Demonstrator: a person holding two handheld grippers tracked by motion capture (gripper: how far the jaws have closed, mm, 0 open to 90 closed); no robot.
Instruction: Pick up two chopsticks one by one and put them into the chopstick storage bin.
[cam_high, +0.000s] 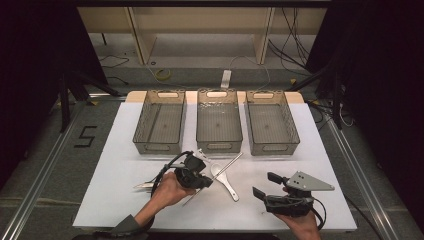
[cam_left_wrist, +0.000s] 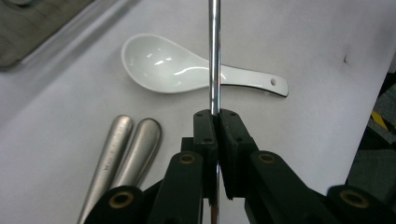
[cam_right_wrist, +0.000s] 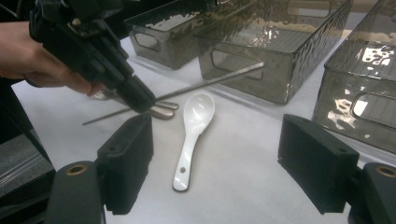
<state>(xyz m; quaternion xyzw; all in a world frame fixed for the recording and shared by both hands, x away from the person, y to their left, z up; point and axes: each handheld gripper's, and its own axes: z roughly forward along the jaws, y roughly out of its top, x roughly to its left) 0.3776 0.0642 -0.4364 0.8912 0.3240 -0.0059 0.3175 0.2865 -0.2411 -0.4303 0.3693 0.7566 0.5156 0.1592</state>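
Your left claw (cam_left_wrist: 216, 122) is clamped on the metal chopstick (cam_left_wrist: 214, 56); right claw (cam_right_wrist: 224, 158) gapes empty. Next, carry it to a bin (cam_high: 218, 143).

Bright overhead light whitens the table (cam_high: 125, 200) against dark surroundings, glare streaks the bins (cam_right_wrist: 280, 42) beside it, and nearby jaws look soft.

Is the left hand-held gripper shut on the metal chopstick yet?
Yes, shut on it. The left hand-held gripper has both pads pressed against the metal chopstick, which runs out above the white spoon.
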